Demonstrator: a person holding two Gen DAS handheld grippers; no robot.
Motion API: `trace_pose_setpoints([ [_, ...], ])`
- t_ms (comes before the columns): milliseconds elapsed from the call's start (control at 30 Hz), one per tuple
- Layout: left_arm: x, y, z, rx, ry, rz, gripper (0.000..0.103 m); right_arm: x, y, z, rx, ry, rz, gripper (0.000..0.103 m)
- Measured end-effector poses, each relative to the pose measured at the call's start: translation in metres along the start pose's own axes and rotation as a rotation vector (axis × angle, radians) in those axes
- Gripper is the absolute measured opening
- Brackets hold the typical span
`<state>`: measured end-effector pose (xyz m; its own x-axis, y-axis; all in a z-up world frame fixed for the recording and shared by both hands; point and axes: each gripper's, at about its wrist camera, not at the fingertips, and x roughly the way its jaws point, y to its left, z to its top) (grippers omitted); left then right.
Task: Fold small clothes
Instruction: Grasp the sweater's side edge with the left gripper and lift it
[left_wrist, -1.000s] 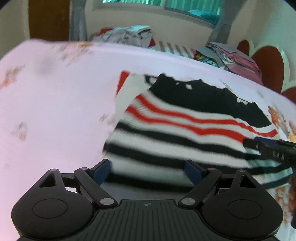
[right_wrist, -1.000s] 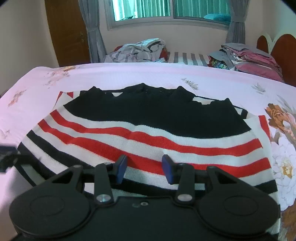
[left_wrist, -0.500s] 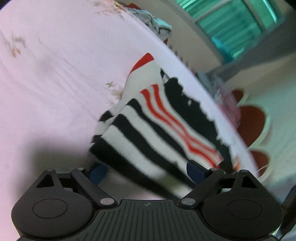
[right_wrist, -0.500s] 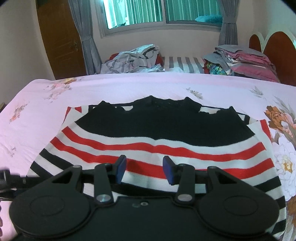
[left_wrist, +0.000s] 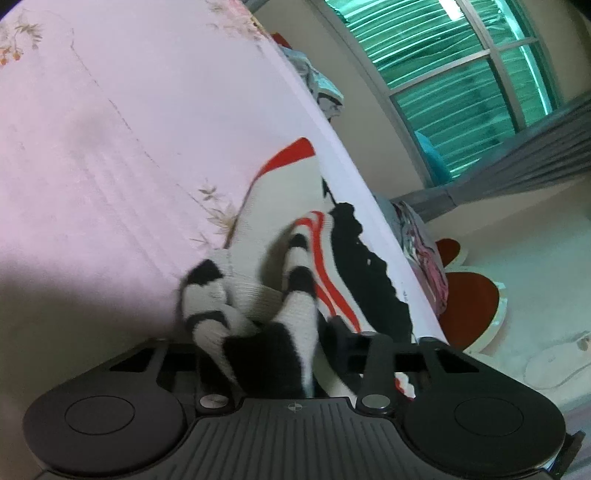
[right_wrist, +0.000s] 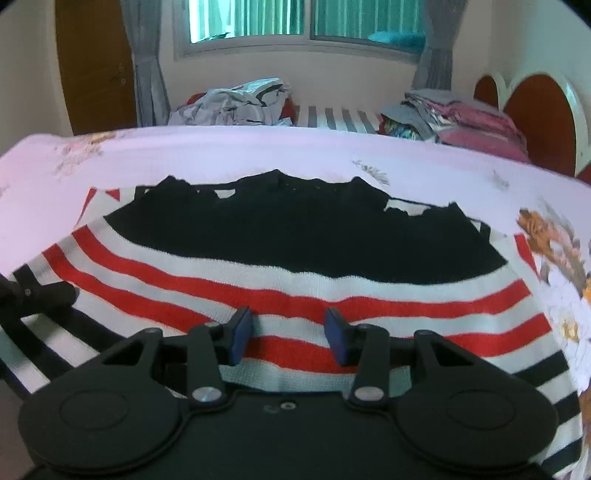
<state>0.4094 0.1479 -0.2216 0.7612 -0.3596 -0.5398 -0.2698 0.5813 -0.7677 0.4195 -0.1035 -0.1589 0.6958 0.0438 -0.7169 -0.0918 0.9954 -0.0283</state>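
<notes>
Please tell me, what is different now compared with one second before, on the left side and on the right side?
The left tool has rolled and dropped to the corner of the striped sweater; its jaws have just been closing, and the bunched hem now sits pinched between them. The right tool kept its narrow gap and only slid a little over the red stripes, gripping nothing. The sweater otherwise lies spread on the pink bedsheet as before.

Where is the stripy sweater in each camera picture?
Left wrist view: the stripy sweater runs from the centre down to the bottom, its bunched corner pinched in the left gripper, whose jaws have just been closing.
Right wrist view: the sweater lies flat across the middle, with the right gripper over its stripes.
Shared landmark: the green-lit window, upper right in the left view, top centre in the right.
</notes>
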Motion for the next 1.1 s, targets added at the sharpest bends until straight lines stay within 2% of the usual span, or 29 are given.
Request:
trace_pose_setpoints([
  [233, 0.002, -0.011, -0.001, 0.009, -0.024, 0.004, 0.023, 0.001, -0.005, -0.001, -0.008, -0.007, 0.027, 0.042],
  [333, -0.002, -0.036, -0.002, 0.094, -0.064, 0.006, 0.022, 0.0, -0.014, 0.005, 0.006, 0.006, 0.077, 0.043],
  [500, -0.007, -0.088, -0.001, 0.222, -0.11, 0.002, 0.022, -0.019, -0.044, 0.01, 0.098, -0.045, 0.183, 0.048],
  [700, 0.0, -0.16, -0.009, 0.403, -0.123, -0.039, 0.022, -0.037, -0.088, 0.009, 0.118, -0.069, 0.197, 0.049],
  [833, 0.013, -0.203, -0.025, 0.51, -0.091, -0.079, 0.022, -0.05, -0.131, 0.002, 0.183, -0.077, 0.176, 0.049],
  [933, 0.029, -0.227, -0.048, 0.583, -0.038, -0.105, 0.022, -0.056, -0.161, -0.005, 0.225, -0.071, 0.153, 0.049],
  [1100, 0.06, -0.248, -0.103, 0.754, 0.08, -0.075, 0.022, -0.06, -0.2, -0.02, 0.292, -0.05, 0.124, 0.049],
])
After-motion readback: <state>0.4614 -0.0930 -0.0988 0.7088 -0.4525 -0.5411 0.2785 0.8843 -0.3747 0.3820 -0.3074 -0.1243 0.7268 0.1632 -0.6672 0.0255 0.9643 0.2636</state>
